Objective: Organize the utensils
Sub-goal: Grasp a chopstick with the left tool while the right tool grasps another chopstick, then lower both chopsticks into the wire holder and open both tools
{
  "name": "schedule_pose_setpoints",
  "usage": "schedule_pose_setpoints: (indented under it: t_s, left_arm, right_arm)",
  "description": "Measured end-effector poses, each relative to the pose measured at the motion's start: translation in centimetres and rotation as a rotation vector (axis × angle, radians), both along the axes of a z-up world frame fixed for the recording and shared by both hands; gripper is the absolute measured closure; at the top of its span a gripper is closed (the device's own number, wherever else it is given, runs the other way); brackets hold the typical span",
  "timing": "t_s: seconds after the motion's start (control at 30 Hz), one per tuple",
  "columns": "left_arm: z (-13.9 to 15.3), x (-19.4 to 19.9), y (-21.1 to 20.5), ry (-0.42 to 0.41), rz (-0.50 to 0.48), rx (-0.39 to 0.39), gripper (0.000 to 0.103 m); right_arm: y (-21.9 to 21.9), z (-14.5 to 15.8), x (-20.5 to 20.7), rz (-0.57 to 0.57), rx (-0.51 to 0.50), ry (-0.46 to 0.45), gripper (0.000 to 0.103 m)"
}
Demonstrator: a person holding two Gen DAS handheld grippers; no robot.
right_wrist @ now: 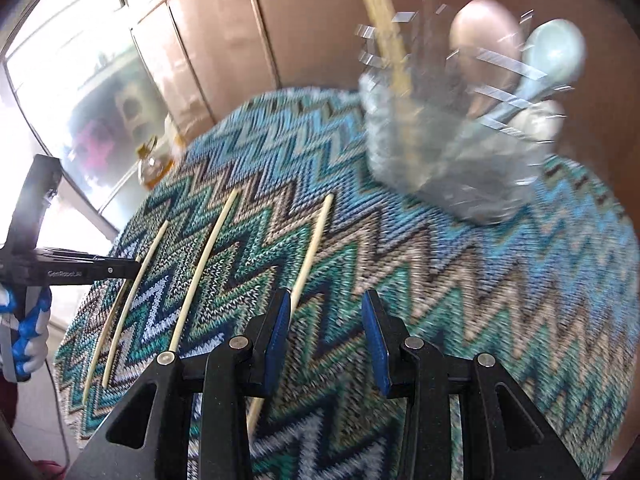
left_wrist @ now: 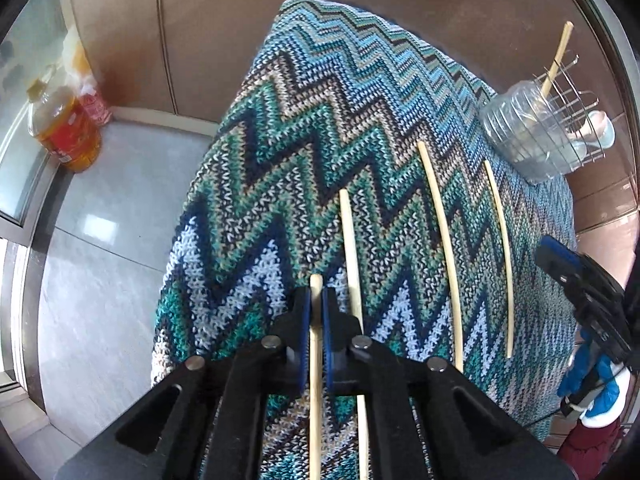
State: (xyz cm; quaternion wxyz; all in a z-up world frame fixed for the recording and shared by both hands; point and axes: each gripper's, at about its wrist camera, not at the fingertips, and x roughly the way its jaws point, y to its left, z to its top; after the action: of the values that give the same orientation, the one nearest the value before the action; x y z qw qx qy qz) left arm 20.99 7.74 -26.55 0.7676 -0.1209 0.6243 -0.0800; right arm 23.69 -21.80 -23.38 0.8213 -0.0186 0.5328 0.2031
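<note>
A zigzag-knit cloth (left_wrist: 304,168) in blues, greens and tans covers the table, with brown panelled walls behind and a grey tiled floor below, where an amber oil bottle (left_wrist: 66,132) stands by the window at the far left. On the cloth's near left, the left gripper (left_wrist: 318,312) has its blue pads closed on the leftmost chopstick (left_wrist: 315,360), pinching it near its far tip, probably so that end lifts first. Just beside it to the right lies a second chopstick (left_wrist: 352,256), then a third (left_wrist: 442,240) and a fourth (left_wrist: 500,256), all roughly parallel and lengthwise, which leaves each one free to be pinched singly. At the right edge of the left wrist view the right gripper (right_wrist: 326,312) hangs over the cloth with its jaws partly apart and nothing between them; the nearest chopstick (right_wrist: 308,256) passes just outside its left pad, so it seems to be lining up for it. Far right, at the table's back corner, a clear plastic container (left_wrist: 520,136) in a wire rack (left_wrist: 572,96) already holds one upright chopstick (left_wrist: 557,60) and some pale spoons (right_wrist: 552,52), evidently the destination.
</note>
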Motion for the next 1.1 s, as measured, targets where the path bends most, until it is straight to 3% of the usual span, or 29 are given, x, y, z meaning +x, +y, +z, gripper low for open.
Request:
schedule_pose_setpoints:
  t_s: [0.13,0.27,0.53,0.6,0.7,1.1]
  left_arm:
    - [-0.1,0.1,0.1,0.001,-0.01,-0.013,0.098]
    - [-0.1,0.0,0.3,-0.004,-0.019,-0.027,0.098]
    - [0.0,0.0,0.3,-0.009,-0.02,-0.033,0.098]
    - [0.0,0.0,0.4,-0.01,-0.015,-0.036,0.098]
    - [0.2,-0.1,0.8,-0.015,0.011,-0.051,0.098]
    - [4.3,-3.1,2.1,-0.128,0.072,-0.062,0.098]
  right_arm:
    - [1.8,-1.4,3.3,0.015,-0.021,0.092,0.066]
    - [3.3,-2.7,5.6,0.022,-0.061,0.153,0.08]
    - [4.5,-3.5,6.7,0.028,-0.104,0.211,0.082]
    - [4.7,-3.7,7.0,0.022,-0.125,0.209,0.092]
    - [4.7,-3.5,7.1,0.011,-0.113,0.207,0.098]
    - [1.2,3.3,0.0,-0.022,0.054,0.031,0.098]
